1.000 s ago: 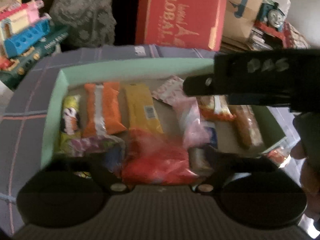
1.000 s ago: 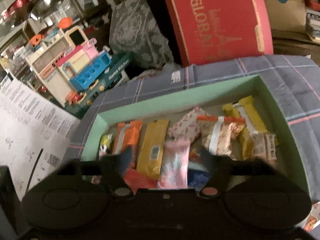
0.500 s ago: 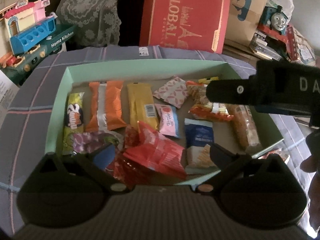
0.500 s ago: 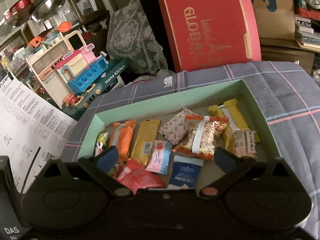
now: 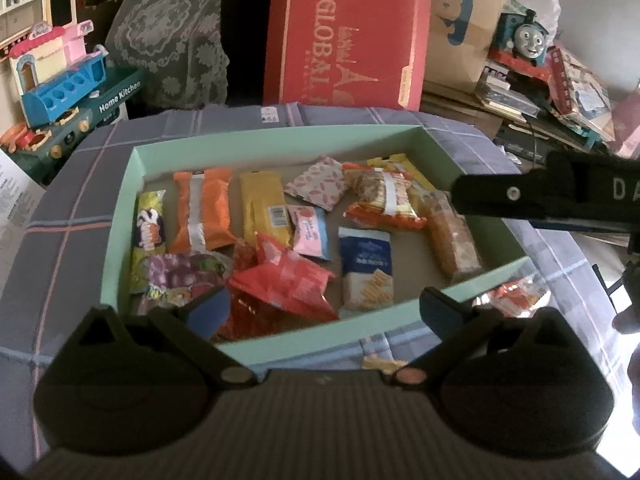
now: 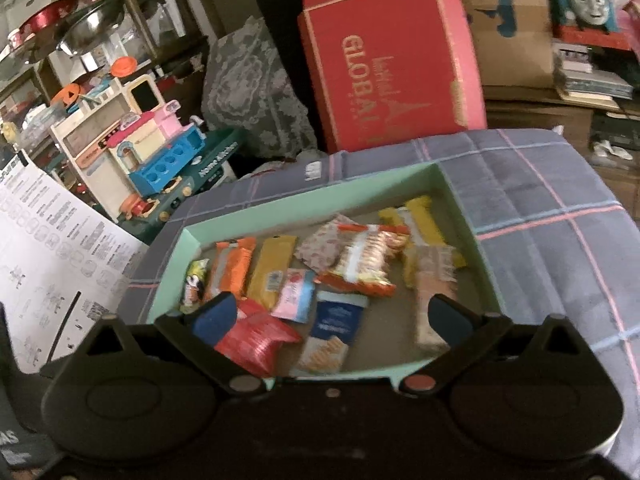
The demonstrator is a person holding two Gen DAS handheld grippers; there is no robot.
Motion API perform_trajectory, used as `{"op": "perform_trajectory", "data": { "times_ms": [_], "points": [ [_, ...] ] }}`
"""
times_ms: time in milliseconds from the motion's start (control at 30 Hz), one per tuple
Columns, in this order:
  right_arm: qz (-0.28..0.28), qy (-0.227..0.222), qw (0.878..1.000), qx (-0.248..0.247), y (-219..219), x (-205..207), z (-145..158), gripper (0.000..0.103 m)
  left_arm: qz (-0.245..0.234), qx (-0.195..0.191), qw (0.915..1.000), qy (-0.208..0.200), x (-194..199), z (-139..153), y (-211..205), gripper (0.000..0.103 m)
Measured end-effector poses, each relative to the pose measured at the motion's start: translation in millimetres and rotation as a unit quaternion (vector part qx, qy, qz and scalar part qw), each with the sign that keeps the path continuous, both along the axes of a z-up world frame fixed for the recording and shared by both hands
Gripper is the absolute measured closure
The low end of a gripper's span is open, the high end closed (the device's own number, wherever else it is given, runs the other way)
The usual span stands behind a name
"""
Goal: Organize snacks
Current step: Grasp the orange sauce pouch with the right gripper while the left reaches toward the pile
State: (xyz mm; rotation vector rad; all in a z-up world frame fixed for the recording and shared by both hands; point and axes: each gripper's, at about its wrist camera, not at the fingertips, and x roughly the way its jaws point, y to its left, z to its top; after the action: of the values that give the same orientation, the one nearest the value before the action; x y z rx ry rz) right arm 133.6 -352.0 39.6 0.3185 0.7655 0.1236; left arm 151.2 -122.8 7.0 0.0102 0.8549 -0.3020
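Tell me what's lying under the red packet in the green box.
The red packet overlaps a purple wrapper and another red wrapper's edge. What lies beneath its middle, in the green box, is covered.

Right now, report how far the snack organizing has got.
Done: most snacks sit inside the green box, including the orange pack, the yellow bar and the blue cracker pack. In hand: nothing; the left gripper and the right gripper are both open and empty. Left: at least two wrappers lie outside on the plaid cloth, and the boxed snacks are still jumbled.
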Motion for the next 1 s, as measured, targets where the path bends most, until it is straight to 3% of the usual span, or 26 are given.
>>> {"op": "perform_trajectory", "data": {
  "times_ms": [333,667,867,933,1000],
  "points": [
    [-0.089,0.06,0.994,0.006,-66.4,-52.7,-48.4,0.0,-0.015,0.002,0.9992,0.037,-40.5,-22.0,-4.7,0.0],
    [-0.102,0.1,0.99,0.012,-79.2,-68.0,-83.0,0.0,-0.034,0.032,0.9963,0.072,-44.2,-54.3,-22.1,0.0],
    [-0.141,0.075,0.987,-0.004,-88.7,-56.5,-85.1,0.001,-0.024,0.038,0.9948,0.091,-36.6,-68.1,-17.5,0.0],
    [-0.148,0.064,0.987,-0.022,-95.6,-47.6,-82.0,0.01,-0.02,0.04,0.9943,0.097,-32.8,-71.8,-15.0,0.0],
    [-0.15,0.059,0.986,-0.044,-102.4,-35.6,-80.9,0.025,-0.013,0.039,0.9939,0.102,-29.8,-74.7,-13.2,0.0]
  ]
}}
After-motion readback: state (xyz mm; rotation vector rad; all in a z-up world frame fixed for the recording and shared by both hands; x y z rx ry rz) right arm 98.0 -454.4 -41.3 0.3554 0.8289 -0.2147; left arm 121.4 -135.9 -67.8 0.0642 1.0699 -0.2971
